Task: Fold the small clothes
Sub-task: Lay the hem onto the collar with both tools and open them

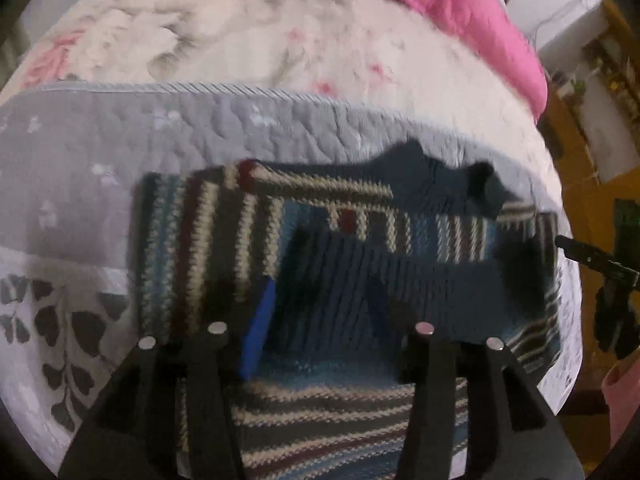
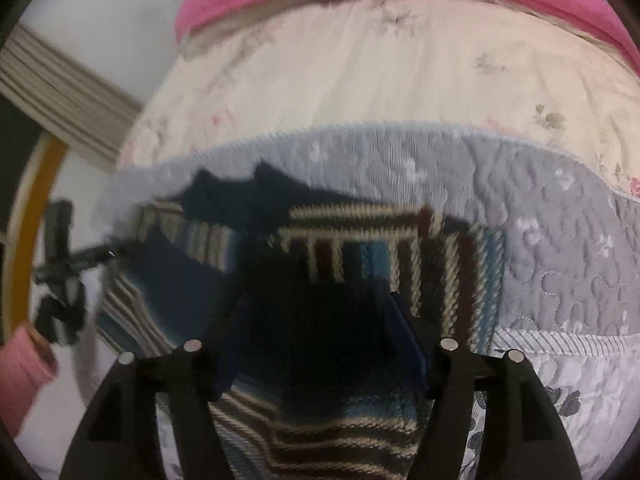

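A knit sweater (image 1: 224, 232) with cream, grey, maroon and blue stripes lies flat on a grey quilted blanket (image 1: 100, 140). Its navy collar (image 1: 436, 184) points toward the far side. A dark blue part of it, perhaps a folded sleeve, lies across the body. My left gripper (image 1: 324, 296) hovers low over the sweater's near half, open, with its blue pads (image 1: 258, 328) wide apart. In the right wrist view the same sweater (image 2: 360, 256) fills the middle. My right gripper (image 2: 320, 312) stands open over a dark patch of it. The image is too blurred to tell whether either gripper touches the cloth.
The blanket covers a bed with a cream floral sheet (image 1: 248, 28) and a pink quilt (image 1: 480, 12) at the far end. A black tripod (image 1: 592, 260) stands off the bed's edge beside a pink sleeve (image 1: 620, 384); the right wrist view shows the tripod (image 2: 68, 256) at left.
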`<state>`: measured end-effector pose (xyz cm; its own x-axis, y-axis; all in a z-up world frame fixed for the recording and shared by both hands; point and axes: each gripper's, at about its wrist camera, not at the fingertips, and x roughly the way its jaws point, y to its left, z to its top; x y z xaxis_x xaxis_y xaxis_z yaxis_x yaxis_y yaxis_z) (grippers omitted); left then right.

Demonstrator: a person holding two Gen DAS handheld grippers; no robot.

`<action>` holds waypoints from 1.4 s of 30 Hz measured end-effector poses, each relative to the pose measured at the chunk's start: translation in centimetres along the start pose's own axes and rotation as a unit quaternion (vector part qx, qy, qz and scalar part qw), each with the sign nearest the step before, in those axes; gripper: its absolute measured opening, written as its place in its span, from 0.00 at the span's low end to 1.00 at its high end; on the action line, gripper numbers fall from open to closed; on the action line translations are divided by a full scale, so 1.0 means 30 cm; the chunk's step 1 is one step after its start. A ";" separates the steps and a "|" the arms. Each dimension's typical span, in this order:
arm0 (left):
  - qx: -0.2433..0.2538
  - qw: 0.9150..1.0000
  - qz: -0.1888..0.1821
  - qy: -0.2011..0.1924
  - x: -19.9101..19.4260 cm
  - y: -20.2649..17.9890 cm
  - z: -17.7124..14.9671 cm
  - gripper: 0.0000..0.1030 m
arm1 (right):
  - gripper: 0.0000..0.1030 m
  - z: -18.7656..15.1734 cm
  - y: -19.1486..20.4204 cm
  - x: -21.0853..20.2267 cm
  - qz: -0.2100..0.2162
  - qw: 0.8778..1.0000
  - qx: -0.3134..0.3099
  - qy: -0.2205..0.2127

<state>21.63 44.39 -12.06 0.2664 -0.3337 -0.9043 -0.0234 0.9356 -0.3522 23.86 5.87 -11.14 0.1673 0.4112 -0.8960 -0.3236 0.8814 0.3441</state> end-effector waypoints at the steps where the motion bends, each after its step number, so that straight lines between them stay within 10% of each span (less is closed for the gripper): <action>1: 0.004 1.000 0.002 0.005 0.016 -0.005 0.002 0.57 | 0.66 -0.002 0.001 0.017 -0.001 1.000 0.000 0.004; 7: 0.021 0.999 0.034 0.025 0.113 -0.020 0.008 0.59 | 0.70 -0.021 0.013 0.131 -0.046 0.998 -0.025 0.039; 12: 0.033 0.999 0.024 0.009 0.092 -0.049 -0.019 0.17 | 0.24 -0.049 0.064 0.121 -0.056 0.995 -0.077 0.031; 25: 0.006 0.993 -0.028 -0.113 -0.157 -0.082 -0.021 0.14 | 0.19 -0.024 0.114 -0.185 -0.023 0.993 -0.078 -0.090; 33: -0.011 0.995 0.022 -0.093 -0.038 -0.068 0.109 0.14 | 0.20 0.142 0.018 -0.015 -0.061 0.996 -0.021 -0.066; 39: -0.034 0.997 0.046 -0.057 0.080 -0.017 0.115 0.27 | 0.52 0.105 -0.025 0.069 -0.095 0.994 -0.002 -0.062; 42: -0.048 0.994 0.058 -0.084 0.002 0.004 0.094 0.36 | 0.52 0.055 -0.044 -0.001 -0.093 0.993 0.002 -0.077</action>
<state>24.35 44.81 -11.48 0.4139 -0.1932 -0.8896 -0.1524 0.9487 -0.2770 25.82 5.08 -11.09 0.3634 0.2718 -0.8911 -0.2706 0.9461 0.1782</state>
